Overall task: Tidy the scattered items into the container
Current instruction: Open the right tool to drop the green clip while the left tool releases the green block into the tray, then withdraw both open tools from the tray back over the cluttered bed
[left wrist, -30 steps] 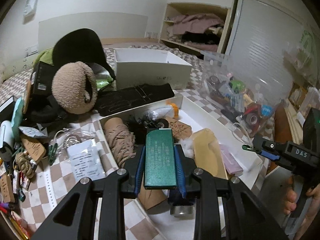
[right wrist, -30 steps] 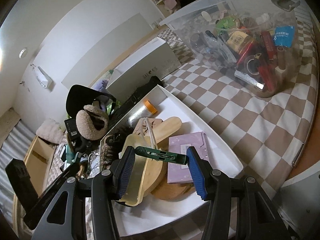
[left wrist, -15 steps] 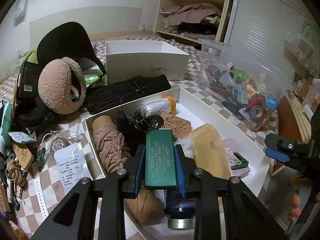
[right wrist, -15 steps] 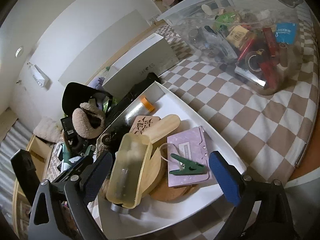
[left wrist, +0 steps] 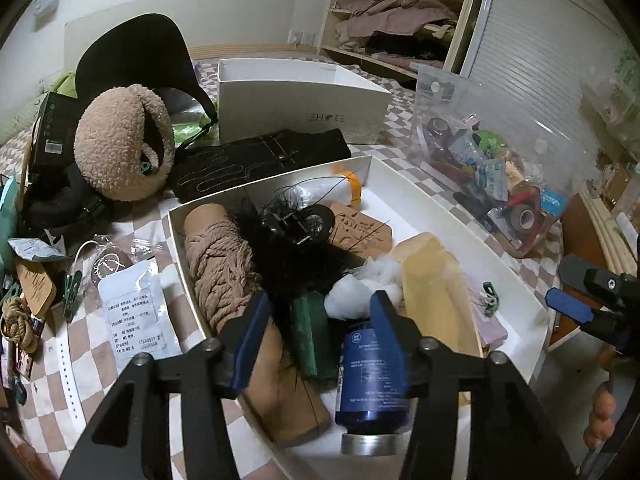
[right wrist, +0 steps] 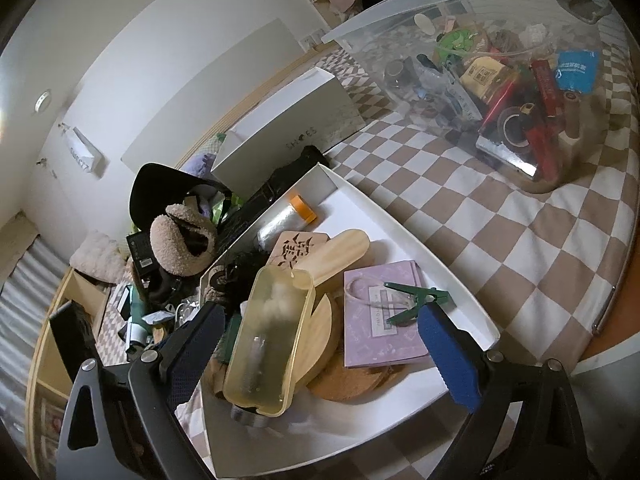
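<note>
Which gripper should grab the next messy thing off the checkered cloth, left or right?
Probably left. The left gripper is open and sits beside the loose white packet and green clip outside the white tray. The right gripper, also open, faces only things already in the tray.

White tray [right wrist: 404, 216] crammed; bare floor only at its far corner.

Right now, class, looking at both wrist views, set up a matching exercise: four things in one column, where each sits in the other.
Things:
1. green clothespin
2. blue bottle
3. black glove
4. white packet

Places:
A. on the checkered cloth, left of the white tray
B. on the purple booklet
C. between tray and shoe box
D. tray's near end, lying down

Pairs: 1-B, 2-D, 3-C, 4-A
</note>
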The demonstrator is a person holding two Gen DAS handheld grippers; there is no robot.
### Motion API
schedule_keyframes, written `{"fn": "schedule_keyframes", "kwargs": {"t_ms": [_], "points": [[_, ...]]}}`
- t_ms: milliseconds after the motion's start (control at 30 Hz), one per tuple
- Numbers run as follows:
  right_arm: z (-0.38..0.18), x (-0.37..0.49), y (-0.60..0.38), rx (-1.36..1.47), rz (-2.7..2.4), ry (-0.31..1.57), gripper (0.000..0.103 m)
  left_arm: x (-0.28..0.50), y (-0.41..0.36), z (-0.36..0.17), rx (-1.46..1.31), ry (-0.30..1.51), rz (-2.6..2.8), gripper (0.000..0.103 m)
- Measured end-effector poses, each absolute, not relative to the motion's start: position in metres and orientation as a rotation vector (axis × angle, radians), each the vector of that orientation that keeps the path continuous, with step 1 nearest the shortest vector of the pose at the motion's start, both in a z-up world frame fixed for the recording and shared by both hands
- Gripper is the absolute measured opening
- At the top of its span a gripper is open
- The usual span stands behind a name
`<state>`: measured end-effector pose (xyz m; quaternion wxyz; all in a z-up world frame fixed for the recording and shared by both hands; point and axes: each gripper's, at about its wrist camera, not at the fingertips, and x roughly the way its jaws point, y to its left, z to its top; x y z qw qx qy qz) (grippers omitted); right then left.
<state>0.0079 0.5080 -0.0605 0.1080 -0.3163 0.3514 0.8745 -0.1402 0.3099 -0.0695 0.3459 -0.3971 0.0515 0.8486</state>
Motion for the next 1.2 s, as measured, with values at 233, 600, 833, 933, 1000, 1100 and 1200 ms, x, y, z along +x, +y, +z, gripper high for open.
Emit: {"fn": "schedule_keyframes", "kwargs": {"t_ms": [233,600,833,933,1000,1100,1200], "points": [[-0.056,0.009,0.504,-0.926,2.577,1.050,0.097,-0.135,0.300,-0.060,-1.012,0.122,2.209,0.060],[-0.041,0.014,0.491,-0.919,2.592,1.027,0.097,-0.124,0.286,-0.042,-0.983,0.119,2.216,0.063],[-0.032,0.018,0.484,-0.908,2.600,1.008,0.097,-0.116,0.274,-0.030,-0.955,0.096,2.244,0.088],[-0.028,0.021,0.481,-0.902,2.604,1.007,0.097,-0.113,0.269,-0.025,-0.945,0.094,2.248,0.098],[-0.026,0.022,0.478,-0.903,2.608,1.003,0.097,-0.110,0.266,-0.022,-0.932,0.097,2.254,0.100],[-0.023,0.023,0.473,-0.903,2.620,0.997,0.097,-0.107,0.261,-0.019,-0.925,0.109,2.260,0.100],[-0.020,0.023,0.467,-0.905,2.634,0.992,0.097,-0.104,0.254,-0.015,-0.916,0.112,2.273,0.100]]}}
